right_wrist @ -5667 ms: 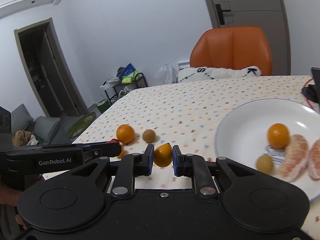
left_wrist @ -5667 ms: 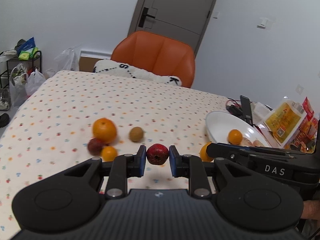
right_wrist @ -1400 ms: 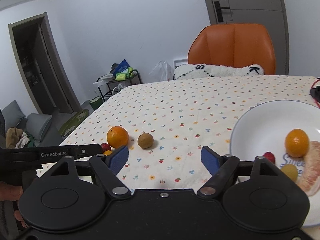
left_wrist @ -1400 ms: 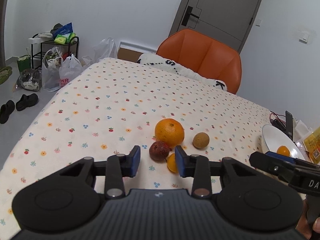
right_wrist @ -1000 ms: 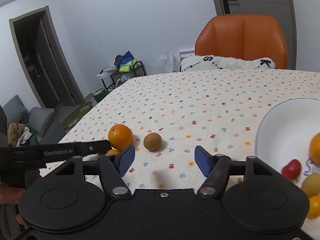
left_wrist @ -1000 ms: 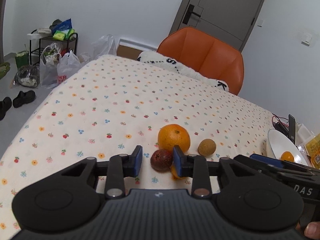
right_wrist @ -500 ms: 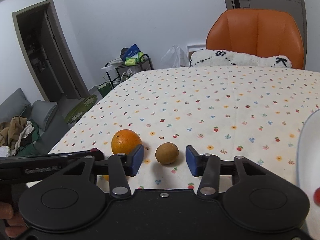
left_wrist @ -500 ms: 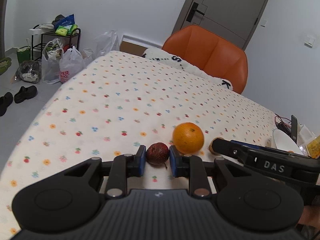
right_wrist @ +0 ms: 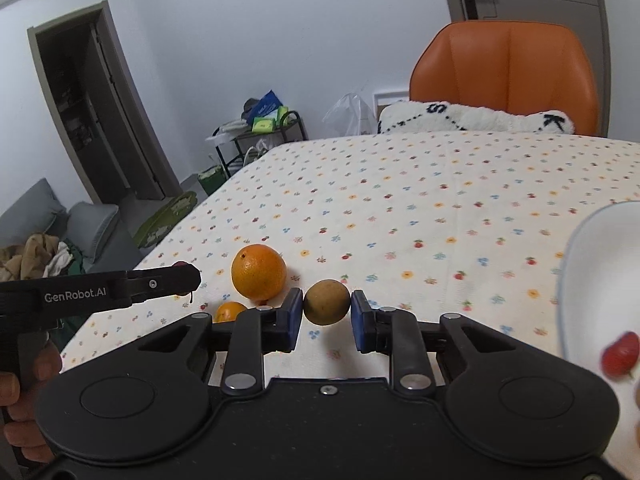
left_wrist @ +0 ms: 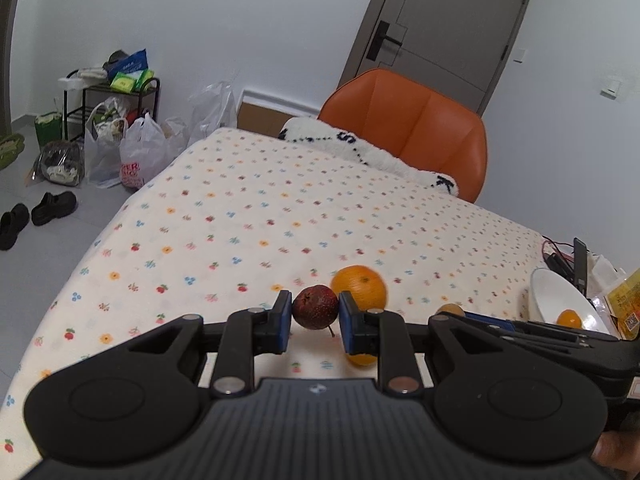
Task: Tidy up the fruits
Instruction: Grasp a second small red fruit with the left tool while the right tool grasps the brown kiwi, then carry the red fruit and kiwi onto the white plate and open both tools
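The left gripper [left_wrist: 315, 317] clamps a dark red, round, stemmed fruit [left_wrist: 315, 307]. The right gripper [right_wrist: 326, 315] brackets a brown round fruit [right_wrist: 326, 302], contact unclear. Lifting could nudge the large orange [right_wrist: 259, 270] at ten o'clock.

Floral-cloth table [right_wrist: 440, 184]: 2 oranges [right_wrist: 259, 271], plate [right_wrist: 592, 280].
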